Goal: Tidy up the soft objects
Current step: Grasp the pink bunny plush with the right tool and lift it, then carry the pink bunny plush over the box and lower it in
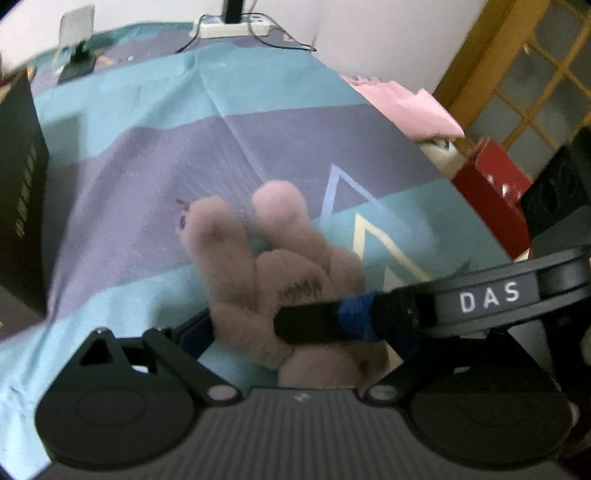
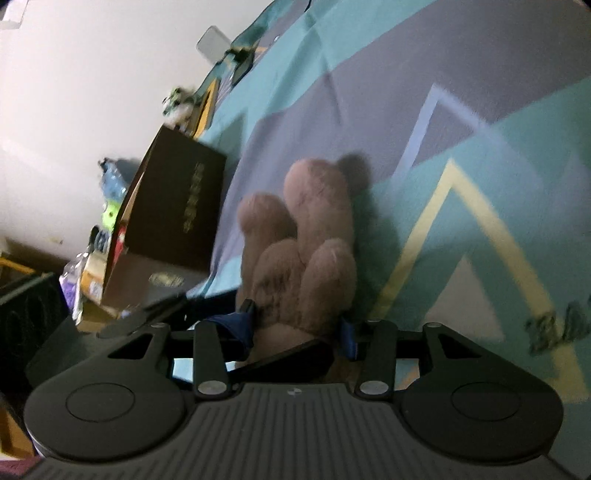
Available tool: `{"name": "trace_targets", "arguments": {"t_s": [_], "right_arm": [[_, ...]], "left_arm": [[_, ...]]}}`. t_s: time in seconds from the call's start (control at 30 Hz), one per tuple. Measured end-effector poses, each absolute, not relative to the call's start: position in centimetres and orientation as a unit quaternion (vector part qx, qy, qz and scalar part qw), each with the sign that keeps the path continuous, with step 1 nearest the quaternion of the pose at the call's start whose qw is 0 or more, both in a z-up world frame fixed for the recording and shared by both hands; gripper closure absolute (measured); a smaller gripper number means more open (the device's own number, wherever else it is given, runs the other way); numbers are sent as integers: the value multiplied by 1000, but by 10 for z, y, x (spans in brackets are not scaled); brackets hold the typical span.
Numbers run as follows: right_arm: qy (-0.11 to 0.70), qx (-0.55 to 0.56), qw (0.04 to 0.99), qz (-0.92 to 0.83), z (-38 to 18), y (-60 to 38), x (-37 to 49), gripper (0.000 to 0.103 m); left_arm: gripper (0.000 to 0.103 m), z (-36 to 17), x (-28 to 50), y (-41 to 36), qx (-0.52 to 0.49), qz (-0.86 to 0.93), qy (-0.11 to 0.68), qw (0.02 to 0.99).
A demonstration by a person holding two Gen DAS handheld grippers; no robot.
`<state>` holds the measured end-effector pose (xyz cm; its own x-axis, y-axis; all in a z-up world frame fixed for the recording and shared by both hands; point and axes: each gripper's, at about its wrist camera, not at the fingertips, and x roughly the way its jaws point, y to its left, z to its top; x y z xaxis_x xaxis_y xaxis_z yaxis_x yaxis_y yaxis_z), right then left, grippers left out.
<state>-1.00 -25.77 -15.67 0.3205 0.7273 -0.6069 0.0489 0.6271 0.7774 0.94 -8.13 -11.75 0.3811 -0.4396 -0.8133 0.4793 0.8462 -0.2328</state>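
Note:
A mauve plush hand (image 1: 266, 273) with two raised fingers lies on the teal and purple bedsheet (image 1: 147, 147). My left gripper (image 1: 299, 341) stands open wide around the toy's wrist end, its left finger (image 1: 195, 332) beside the toy. One black, blue-taped finger (image 1: 314, 321) of the right gripper crosses the plush palm from the right. In the right wrist view the plush hand (image 2: 314, 229) points away from me, and my right gripper (image 2: 295, 328) is shut on its wrist, blue-taped pads pressing both sides. The toy's base is hidden behind the gripper bodies.
A dark box (image 1: 18, 184) with gold lettering stands at the sheet's left edge, also seen as the box (image 2: 177, 206). A power strip (image 1: 232, 27) and cables lie at the far end. Pink cloth (image 1: 406, 103) and a red box (image 1: 491, 184) sit to the right.

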Motion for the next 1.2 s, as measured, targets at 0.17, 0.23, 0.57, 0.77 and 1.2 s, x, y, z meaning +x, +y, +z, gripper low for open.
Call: {"name": "trace_targets", "arguments": {"t_s": [0.17,0.23,0.57,0.77,1.2], "right_arm": [[524,343,734,262,-140,-245,-18,72],[512,335,742,274,-131,-239,-17,72],[432,318,777,330,-70,-203,4,72],[367,320,794,364,-23,-163,32,72],[303,277,830,378,22,-34,113,72]], "left_arm": [[9,-105,-6,-70,40,-275,464,841],[9,-96,-10,-63,40,-270,453,849],[9,-25,-20,-11,29,-241,358,902],[9,29,-4,39,34,-230,289,929],[9,74,75,163,57,-184,234,953]]}}
